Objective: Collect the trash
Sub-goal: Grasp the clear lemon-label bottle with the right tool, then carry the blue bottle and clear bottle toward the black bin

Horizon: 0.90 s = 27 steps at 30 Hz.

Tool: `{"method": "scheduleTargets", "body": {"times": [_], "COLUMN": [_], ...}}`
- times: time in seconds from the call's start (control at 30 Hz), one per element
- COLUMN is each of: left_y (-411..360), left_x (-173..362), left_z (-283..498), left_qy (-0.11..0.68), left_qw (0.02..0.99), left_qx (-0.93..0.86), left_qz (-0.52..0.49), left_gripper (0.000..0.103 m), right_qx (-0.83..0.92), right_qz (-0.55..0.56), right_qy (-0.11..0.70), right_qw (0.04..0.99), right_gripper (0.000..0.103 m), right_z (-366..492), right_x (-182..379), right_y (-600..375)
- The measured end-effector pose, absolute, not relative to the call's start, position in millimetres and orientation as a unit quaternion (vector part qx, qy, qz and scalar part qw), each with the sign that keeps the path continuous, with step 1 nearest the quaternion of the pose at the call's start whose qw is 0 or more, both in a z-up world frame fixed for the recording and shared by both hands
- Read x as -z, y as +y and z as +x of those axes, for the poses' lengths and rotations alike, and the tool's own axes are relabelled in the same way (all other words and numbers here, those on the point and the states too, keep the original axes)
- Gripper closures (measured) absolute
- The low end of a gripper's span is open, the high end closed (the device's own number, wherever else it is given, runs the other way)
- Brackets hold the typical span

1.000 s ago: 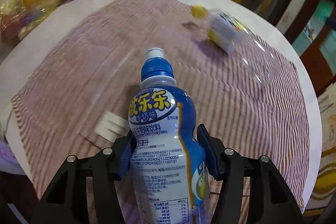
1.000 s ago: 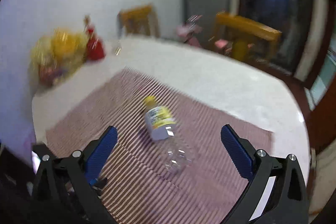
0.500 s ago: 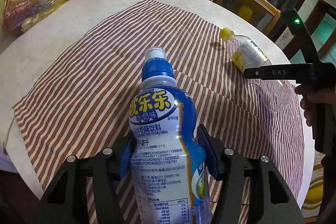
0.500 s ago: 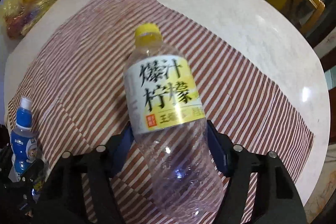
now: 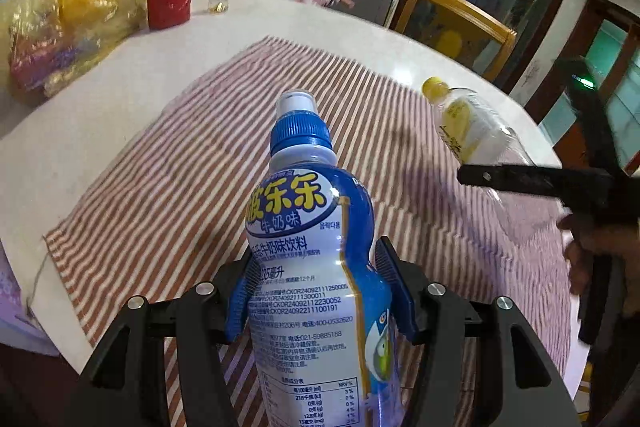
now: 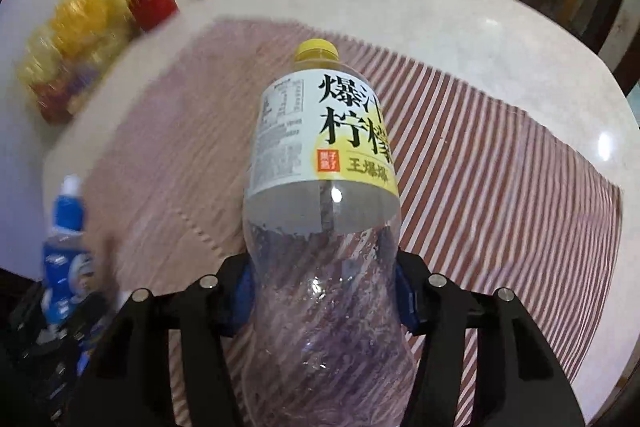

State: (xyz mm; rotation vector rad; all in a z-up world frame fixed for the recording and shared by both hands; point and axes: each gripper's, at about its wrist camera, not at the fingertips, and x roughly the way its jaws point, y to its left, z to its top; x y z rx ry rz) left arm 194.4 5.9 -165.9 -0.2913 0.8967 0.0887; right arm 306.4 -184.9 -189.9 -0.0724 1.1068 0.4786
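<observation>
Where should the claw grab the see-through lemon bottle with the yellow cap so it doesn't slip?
Around the narrow waist of the lemon bottle, below its label. The right claw is shut there now, having just been closing, one pad on each side, coming from the bottom end with the yellow cap pointing away. The pinched-in shape probably keeps it from sliding; the clear plastic looks thin, so squeeze gently.

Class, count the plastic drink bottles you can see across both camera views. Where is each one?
2. The blue-capped bottle is in the left gripper; the yellow-capped bottle is in the right gripper.
</observation>
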Motion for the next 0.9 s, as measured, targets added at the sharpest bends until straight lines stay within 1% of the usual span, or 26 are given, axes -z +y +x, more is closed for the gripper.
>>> {"method": "scheduleTargets", "body": {"times": [0.2, 0.37, 0.57, 0.77, 0.9], "left_y": [-7.2, -24.3, -66.6, -128.7, -175.3], "left_x": [132.0, 108.6, 88.3, 72.3, 64.6], "left_z": [182.0, 172.3, 165.1, 153.8, 140.5], "left_qy": [0.396, 0.376, 0.357, 0.344, 0.337], "left_qw": [0.909, 0.918, 0.928, 0.929, 0.925], "left_qx": [-0.018, 0.011, 0.059, 0.121, 0.170], "left_qz": [-0.130, -0.123, -0.094, -0.059, -0.038], "left_gripper": [0.047, 0.047, 0.047, 0.047, 0.047], "right_qx": [-0.208, -0.171, -0.101, 0.006, 0.095], "right_qz": [0.019, 0.055, 0.097, 0.143, 0.178], "right_qy": [0.439, 0.409, 0.378, 0.355, 0.347], "right_qw": [0.874, 0.895, 0.915, 0.924, 0.916], "right_gripper": [0.049, 0.049, 0.049, 0.049, 0.049], "right_z": [223.4, 181.8, 141.1, 80.4, 31.6], "right_x": [128.7, 102.6, 104.0, 106.4, 119.9], "right_y": [-222.5, -268.2, -330.2, -417.7, -485.8]}}
